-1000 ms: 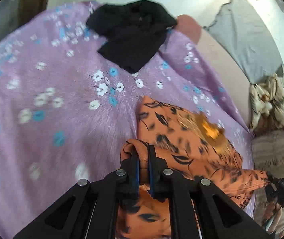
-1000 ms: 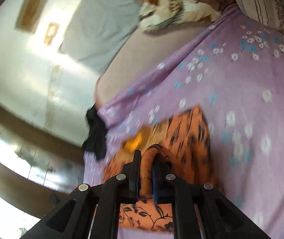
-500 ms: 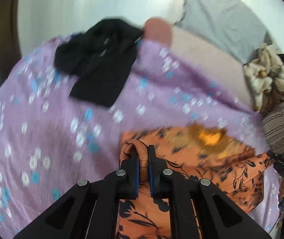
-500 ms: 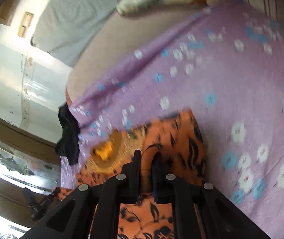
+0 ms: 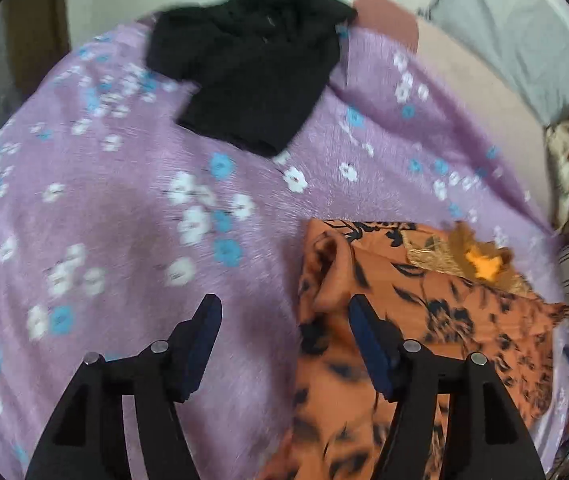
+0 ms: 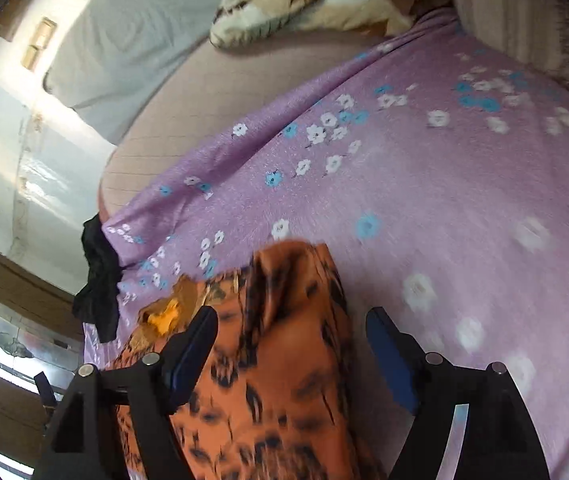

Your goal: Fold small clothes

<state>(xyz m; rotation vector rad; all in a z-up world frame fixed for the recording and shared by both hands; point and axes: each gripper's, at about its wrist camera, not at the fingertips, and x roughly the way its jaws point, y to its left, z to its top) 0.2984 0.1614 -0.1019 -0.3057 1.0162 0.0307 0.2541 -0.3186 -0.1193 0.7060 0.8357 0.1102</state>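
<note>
Left wrist view: the orange printed garment (image 5: 416,320) is lying on the bed, on the purple flowered sheet (image 5: 124,220), with a folded edge running along its left side and a raised fold near the far corner. The left tongs (image 5: 282,328) are spread wide and gripping nothing; the right-hand finger is hanging over the garment's edge and the left-hand finger over bare sheet. In the right wrist view the same garment (image 6: 284,360) is seen between and beneath the right tongs (image 6: 292,334), which are likewise released, with cloth under the gap but not pinched. A golden patch (image 6: 164,316) is showing at the garment's far side.

A fold is judged to be laid down already, with both grips let go. For the step to be done well, the tongs are best lifted straight clear so that the cloth is not being dragged by a pad; the raised corner is being left puckered and would need to be pressed flat before the next fold is taken. New grips should be taken at matching points on the edge so the halves are being brought together evenly.

Farther out, a black garment (image 5: 252,68) is lying crumpled near the sheet's far edge, well apart from the orange one, presumably waiting to be folded.
</note>
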